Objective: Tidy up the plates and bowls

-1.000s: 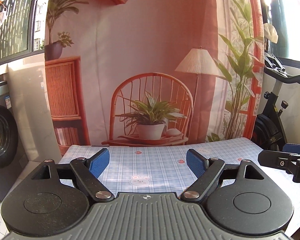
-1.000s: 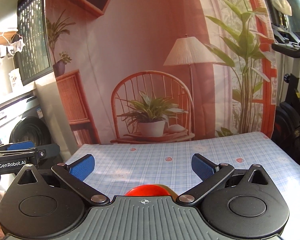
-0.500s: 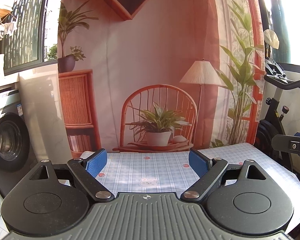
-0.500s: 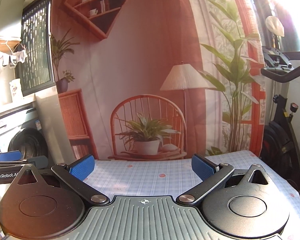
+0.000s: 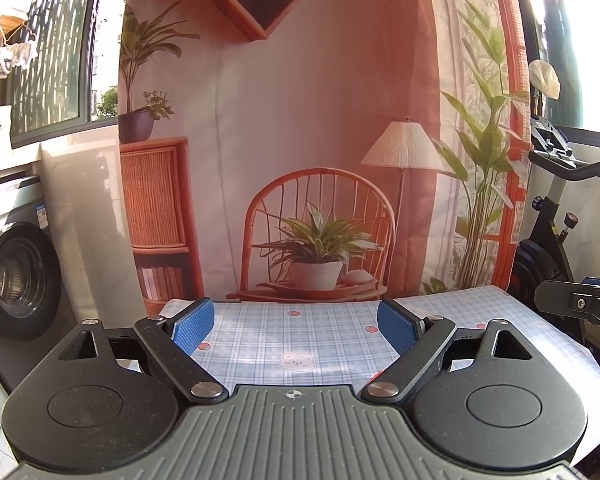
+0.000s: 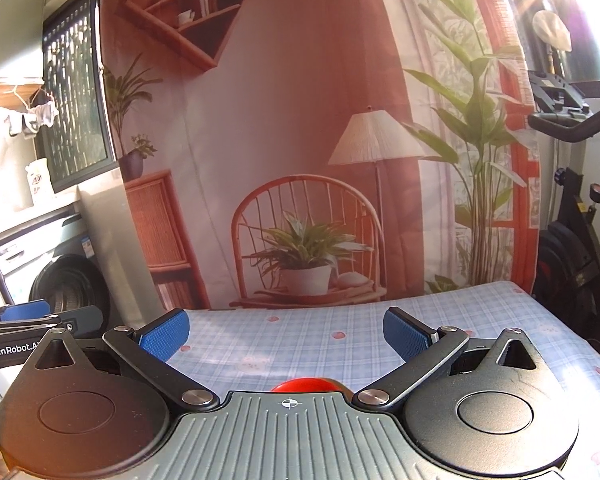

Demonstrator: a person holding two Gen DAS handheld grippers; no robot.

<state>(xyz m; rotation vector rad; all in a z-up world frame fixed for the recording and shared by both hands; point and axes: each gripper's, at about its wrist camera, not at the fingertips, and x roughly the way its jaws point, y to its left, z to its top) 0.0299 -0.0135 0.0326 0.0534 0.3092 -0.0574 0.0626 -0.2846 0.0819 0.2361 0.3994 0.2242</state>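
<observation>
In front of me lies a table [image 5: 300,344] under a blue checked cloth, and the stretch I can see is bare and flat, free for either tool to pass over. My left gripper [image 5: 296,322] and my right gripper [image 6: 286,334] are both spread wide with nothing between their blue pads. A red rounded object [image 6: 306,384] peeks up just under my right gripper, close against its body. The far edge of the table is closed off by a hanging printed backdrop [image 5: 320,120]. A washing machine [image 5: 16,276] blocks the left side, an exercise bike [image 6: 576,240] the right.
</observation>
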